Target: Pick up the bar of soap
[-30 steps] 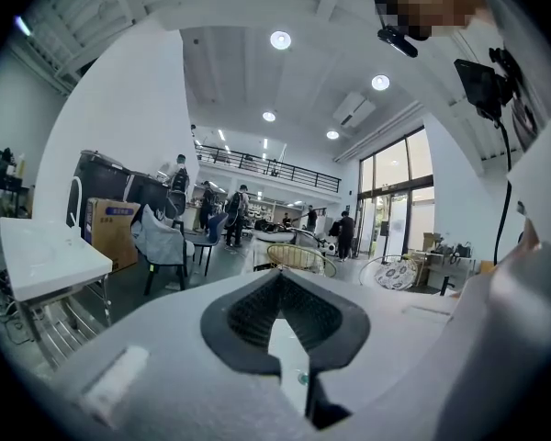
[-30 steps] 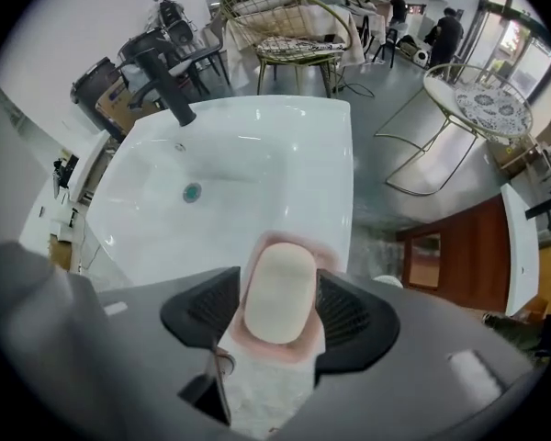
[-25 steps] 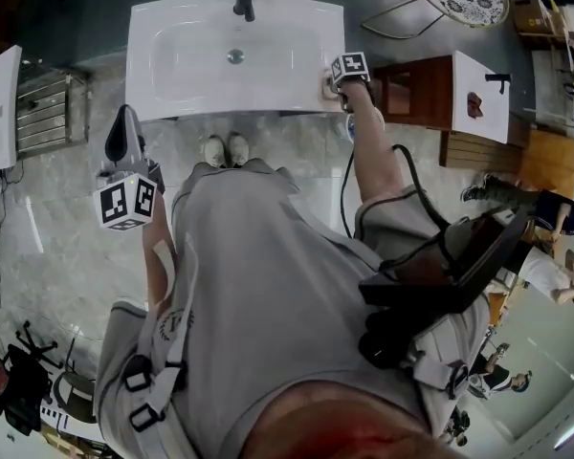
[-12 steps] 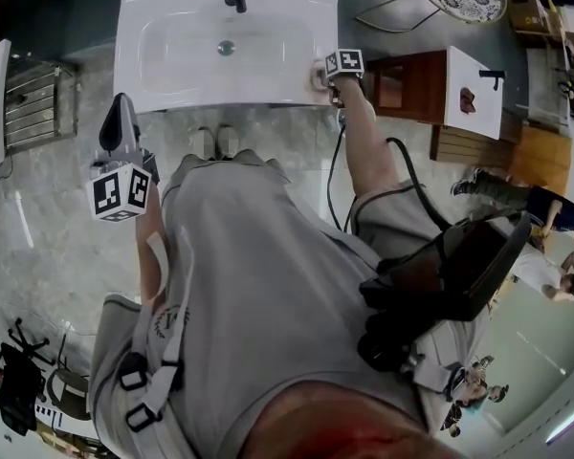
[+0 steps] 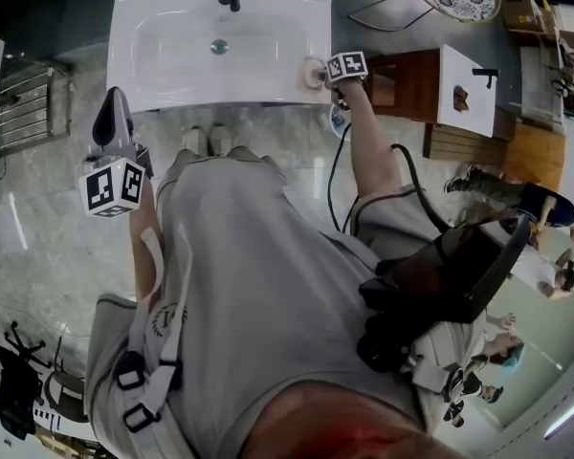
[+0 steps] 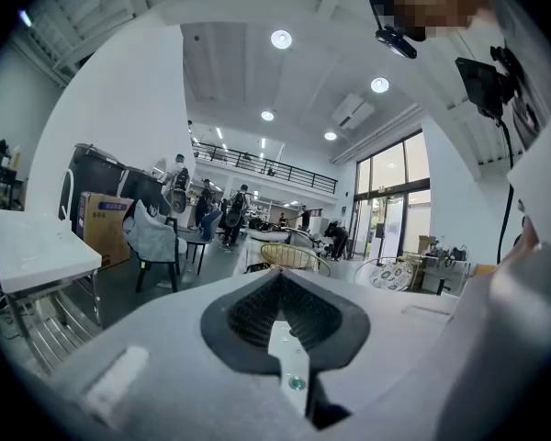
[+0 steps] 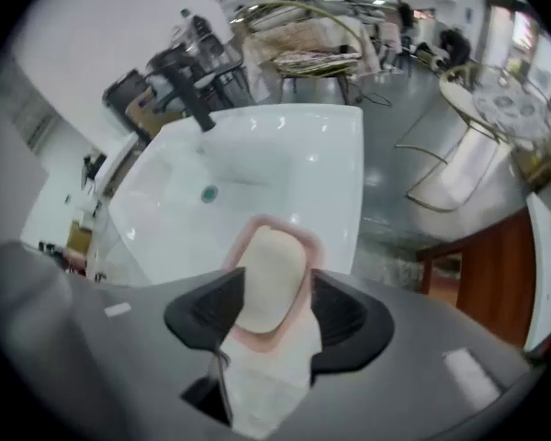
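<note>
Nearest the person's body, the grey left gripper [image 6: 277, 276] hangs at the side over the grey marbled floor [image 5: 38, 247], well apart from the work. Its dark ribbed pads are clenched tip to tip with nothing between them. Farther out, the grey right gripper [image 7: 278, 271] points steeply down at the front right corner of the white rectangular ceramic washbasin [image 7: 289, 150]. There a pale pink, rounded soap dish [image 7: 268, 220] sits on the rim. The cream, rounded bar of soap [image 7: 274, 251] lies in that dish, long side running away from the camera. It sits squarely between the right gripper's jaws, which have just been closing. Both black pads now appear to bear on the soap's flanks, so the grasp looks made or all but made, while the soap rests in the dish, not yet raised. The step in hand is the grip itself. The next move calls for a firm but gentle squeeze, then a straight lift clear of the dish's lip, since a smooth bar may squirt out or drag the dish along. Beyond lie the basin's round drain [image 7: 208, 192] and, at the far edge, the black tap [image 7: 188, 95].
</note>
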A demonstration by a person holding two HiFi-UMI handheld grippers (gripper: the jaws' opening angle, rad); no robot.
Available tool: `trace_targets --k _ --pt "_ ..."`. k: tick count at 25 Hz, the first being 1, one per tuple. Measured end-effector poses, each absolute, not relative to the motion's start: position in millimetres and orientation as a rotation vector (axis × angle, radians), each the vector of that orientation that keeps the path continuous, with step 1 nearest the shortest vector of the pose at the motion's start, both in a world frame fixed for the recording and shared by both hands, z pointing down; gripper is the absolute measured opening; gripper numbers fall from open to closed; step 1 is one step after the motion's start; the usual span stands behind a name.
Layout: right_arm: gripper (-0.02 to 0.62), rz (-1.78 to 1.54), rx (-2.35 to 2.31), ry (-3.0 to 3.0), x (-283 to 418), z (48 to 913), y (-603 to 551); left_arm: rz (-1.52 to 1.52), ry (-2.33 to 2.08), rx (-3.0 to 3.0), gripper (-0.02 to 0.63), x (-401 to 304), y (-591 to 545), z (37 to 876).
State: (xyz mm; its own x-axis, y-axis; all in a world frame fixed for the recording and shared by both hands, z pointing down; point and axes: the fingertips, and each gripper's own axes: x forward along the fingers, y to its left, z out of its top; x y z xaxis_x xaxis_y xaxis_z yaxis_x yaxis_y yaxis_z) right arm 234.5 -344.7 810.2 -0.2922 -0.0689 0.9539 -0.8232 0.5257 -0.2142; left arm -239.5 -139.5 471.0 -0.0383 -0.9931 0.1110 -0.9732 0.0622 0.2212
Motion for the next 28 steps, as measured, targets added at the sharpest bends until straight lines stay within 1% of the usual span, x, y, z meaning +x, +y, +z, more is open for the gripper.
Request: trace_targets --k 1,2,6,8,10,12,15,18,21,22,23,24,27,28 --pt "0.253 0.835 0.704 -1.709 231.3 811.4 -338.4 -0.124 -2.100 2.001 -0.004 -237.5 -140.5 472.1" --pt "0.276 0.794 0.669 -1.706 228.6 812.7 -333.9 -0.125 -2.093 2.003 -0.005 -234.9 -141.9 473.3" --pt "0.281 0.762 0.699 -1.705 226.1 812.1 -341.2 -0.122 -2.065 2.022 -0.005 -224.5 -147.0 474.0" --pt "0.307 0.709 0.686 -1.694 222.1 810.5 -343.0 -0.117 -2.058 2.028 -0.005 -221.7 -148.4 473.2" --pt "0.308 0.625 0.648 -1.674 218.6 812.7 -341.5 -0.114 -2.057 2.026 -0.005 -220.5 -149.1 473.1" --pt "0.288 0.529 0.616 -1.637 220.1 818.0 -340.6 -0.109 -2.059 2.019 -0.005 -220.1 -148.2 474.7" --pt "0.278 0.467 0.620 -1.611 217.9 820.9 -346.4 -0.097 -2.068 2.003 -0.005 -222.6 -144.9 478.2" --pt "0.270 0.468 0.612 -1.603 215.2 820.0 -344.8 -0.099 -2.082 1.990 -0.005 -225.1 -141.6 477.8" --pt "0.261 0.621 0.629 -1.641 214.8 817.5 -339.0 -0.116 -2.096 1.985 -0.005 -229.6 -141.2 473.3" --pt "0.255 0.679 0.646 -1.666 212.7 815.0 -338.9 -0.122 -2.101 1.982 -0.004 -233.0 -140.6 472.9" --pt "0.211 0.720 0.664 -1.692 210.1 811.4 -340.5 -0.127 -2.104 1.978 -0.004 -236.6 -139.4 473.8" --pt "0.130 0.742 0.681 -1.714 207.7 806.8 -343.2 -0.128 -2.105 1.973 -0.005 -239.5 -138.1 475.7" --pt "0.000 0.649 0.649 -1.712 205.0 797.5 -348.7 -0.127 -2.096 1.964 -0.005 -239.7 -138.8 481.9" --pt "0.032 0.573 0.608 -1.699 204.1 798.2 -348.2 -0.128 -2.089 1.965 -0.005 -237.4 -140.2 483.1"
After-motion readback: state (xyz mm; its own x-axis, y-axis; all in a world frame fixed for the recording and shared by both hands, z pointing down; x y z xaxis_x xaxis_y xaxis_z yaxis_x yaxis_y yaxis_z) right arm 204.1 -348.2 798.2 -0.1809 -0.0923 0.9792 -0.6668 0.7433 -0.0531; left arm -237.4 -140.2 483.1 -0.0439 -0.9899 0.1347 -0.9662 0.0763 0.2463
